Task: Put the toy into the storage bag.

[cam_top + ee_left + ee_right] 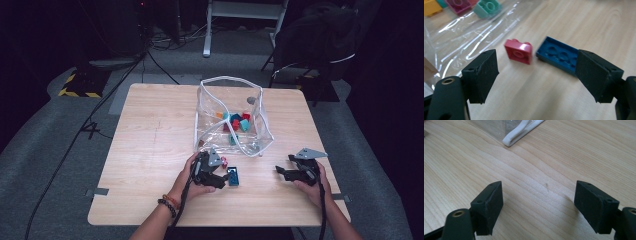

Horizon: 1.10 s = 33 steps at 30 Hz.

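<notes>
Fingers: left gripper [537, 75] gapes wide, gripping nothing; right gripper [540, 206] likewise wide.
Blue brick [557, 55]: flat, underside up, on table [574, 22], beside pink brick [519, 51].

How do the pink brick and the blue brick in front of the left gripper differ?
The small pink plastic brick is roughly square, while the blue plastic brick is longer, a flat rectangular plate. The pink brick lies nearer the clear plastic bag; the blue brick sits close by the left gripper's far jaw. Both lie loose on the wooden table, underside hollows showing, neither gripped.
</notes>
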Each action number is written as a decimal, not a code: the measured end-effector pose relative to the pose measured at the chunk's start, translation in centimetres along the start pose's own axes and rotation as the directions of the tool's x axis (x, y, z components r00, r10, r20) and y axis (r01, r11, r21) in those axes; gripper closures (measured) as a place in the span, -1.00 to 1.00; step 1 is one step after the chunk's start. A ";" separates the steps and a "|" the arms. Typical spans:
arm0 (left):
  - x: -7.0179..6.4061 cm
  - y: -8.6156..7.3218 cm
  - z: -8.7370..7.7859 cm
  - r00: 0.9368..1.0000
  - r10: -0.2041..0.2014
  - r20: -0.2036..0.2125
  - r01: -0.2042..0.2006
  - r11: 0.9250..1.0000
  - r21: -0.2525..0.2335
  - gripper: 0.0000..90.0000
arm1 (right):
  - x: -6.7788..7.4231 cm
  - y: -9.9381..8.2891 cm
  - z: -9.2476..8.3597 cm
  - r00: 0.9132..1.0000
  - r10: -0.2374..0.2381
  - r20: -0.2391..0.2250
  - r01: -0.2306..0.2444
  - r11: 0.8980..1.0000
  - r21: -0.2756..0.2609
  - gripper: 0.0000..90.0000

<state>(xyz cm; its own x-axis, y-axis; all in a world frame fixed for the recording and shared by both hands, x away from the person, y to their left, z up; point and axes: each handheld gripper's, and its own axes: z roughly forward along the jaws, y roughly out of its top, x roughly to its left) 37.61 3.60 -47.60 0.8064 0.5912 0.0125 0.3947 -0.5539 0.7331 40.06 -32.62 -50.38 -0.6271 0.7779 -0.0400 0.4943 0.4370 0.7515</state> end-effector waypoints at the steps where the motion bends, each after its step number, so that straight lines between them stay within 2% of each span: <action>1: 0.2 0.1 0.4 1.000 0.002 0.003 -0.002 1.000 0.003 -0.54 | 0.0 0.0 0.0 1.000 0.000 0.000 0.000 1.000 0.000 -0.47; 3: 0.5 0.3 0.9 1.000 0.015 0.001 -0.015 1.000 0.006 -0.54 | 0.0 0.0 0.0 1.000 0.000 -0.001 0.000 1.000 0.001 -0.47; 12: 1.9 0.0 3.2 1.000 -0.015 -0.028 0.015 1.000 0.016 -0.35 | 0.0 0.0 0.0 1.000 -0.001 -0.003 0.001 1.000 0.001 -0.47; 15: 2.1 0.0 3.5 0.999 -0.030 -0.021 0.030 0.999 0.012 -0.22 | 0.0 0.0 0.0 1.000 -0.001 -0.003 0.001 1.000 0.001 -0.47; 17: 2.3 0.0 3.7 1.000 -0.023 -0.002 0.023 1.000 0.011 -0.10 | 0.0 0.0 0.0 1.000 -0.001 -0.003 0.001 1.000 0.001 -0.47; 22: 2.0 0.0 3.8 1.000 -0.004 0.011 0.004 1.000 0.024 0.29 | 0.0 0.0 0.0 1.000 0.000 -0.005 0.000 1.000 0.001 -0.47; 29: 2.1 -0.1 3.2 1.000 -0.002 0.010 0.001 1.000 0.015 0.30 | 0.0 0.0 0.0 1.000 -0.001 -0.005 0.001 1.000 0.001 -0.47; 33: 2.4 -0.2 2.1 1.000 -0.016 0.014 0.017 1.000 -0.013 0.30 | 0.0 0.0 0.0 1.000 0.000 -0.006 0.000 1.000 0.001 -0.47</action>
<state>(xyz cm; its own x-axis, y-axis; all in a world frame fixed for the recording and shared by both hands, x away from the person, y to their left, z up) 40.40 3.86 -49.17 0.8058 0.5921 -0.0090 0.4024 -0.5363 0.7419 40.07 -32.63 -50.38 -0.6306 0.7752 -0.0364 0.4949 0.4378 0.7506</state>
